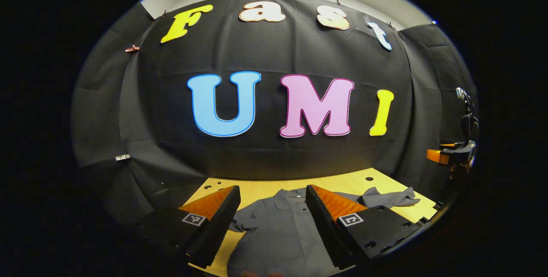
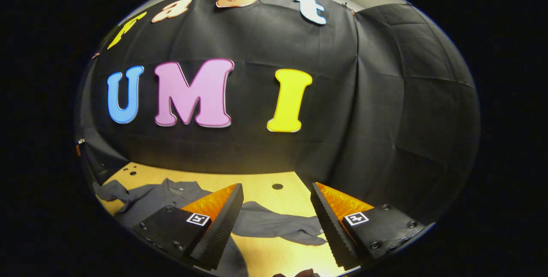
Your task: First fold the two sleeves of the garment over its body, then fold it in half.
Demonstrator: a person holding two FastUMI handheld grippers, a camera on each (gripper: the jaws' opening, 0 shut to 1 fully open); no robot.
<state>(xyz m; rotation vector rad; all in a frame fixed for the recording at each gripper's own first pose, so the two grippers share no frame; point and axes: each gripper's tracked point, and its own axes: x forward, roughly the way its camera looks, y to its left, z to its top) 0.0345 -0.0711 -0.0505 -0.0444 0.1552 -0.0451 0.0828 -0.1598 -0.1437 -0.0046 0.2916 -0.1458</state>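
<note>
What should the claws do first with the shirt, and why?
Probably lower the right claw onto the sleeve lying spread out on the table and pinch it. The shirt lies flat and unfolded, and both claws are open, holding nothing.

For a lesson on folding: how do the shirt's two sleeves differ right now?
The right sleeve stretches far out flat across the table; the left sleeve looks short and bunched near the body. The right sleeve lies between the right gripper's open fingers; the left sleeve beside the left gripper's. Both are grey and unfolded.
</note>
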